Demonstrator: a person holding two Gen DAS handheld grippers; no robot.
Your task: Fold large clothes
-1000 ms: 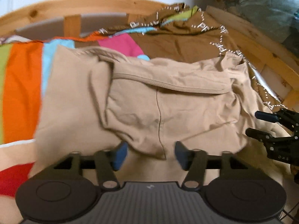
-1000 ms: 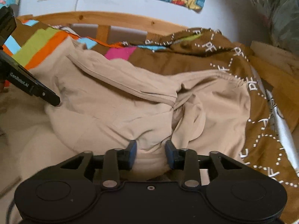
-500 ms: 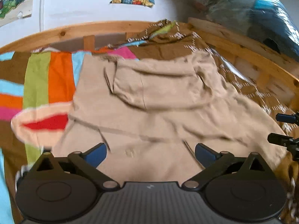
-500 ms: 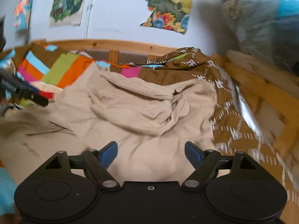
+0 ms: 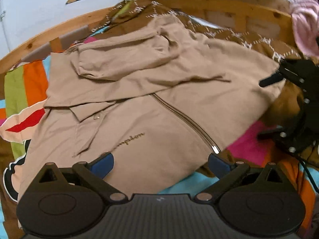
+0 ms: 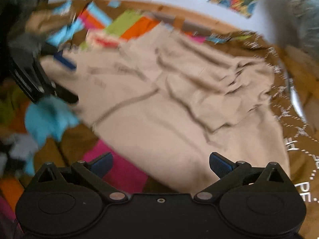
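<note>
A beige zip-up hooded jacket [image 5: 159,99] lies spread on the bed, front up, with its hood and a sleeve folded over the upper part. My left gripper [image 5: 160,160] is open above the jacket's near hem and holds nothing. My right gripper [image 6: 160,161] has its jaws opening wide over the jacket [image 6: 179,109], and nothing is pressed between the pads. In the left wrist view the right gripper [image 5: 268,107] hovers at the jacket's right edge. The blurred right wrist view shows the left gripper [image 6: 66,79] at the jacket's left edge.
Under the jacket is a striped blanket [image 5: 26,79] in bright colours. A brown patterned cloth [image 5: 219,31] is bunched behind the jacket. A wooden bed frame [image 5: 39,39] runs around the back. A pink bundle [image 5: 305,29] sits at the far right, and a red-and-white cloth [image 5: 20,123] lies at the left.
Both grippers went from nearly shut on the beige cloth to wide open and drew back from it. The jacket now lies flatter, with its zip and lettering showing.
</note>
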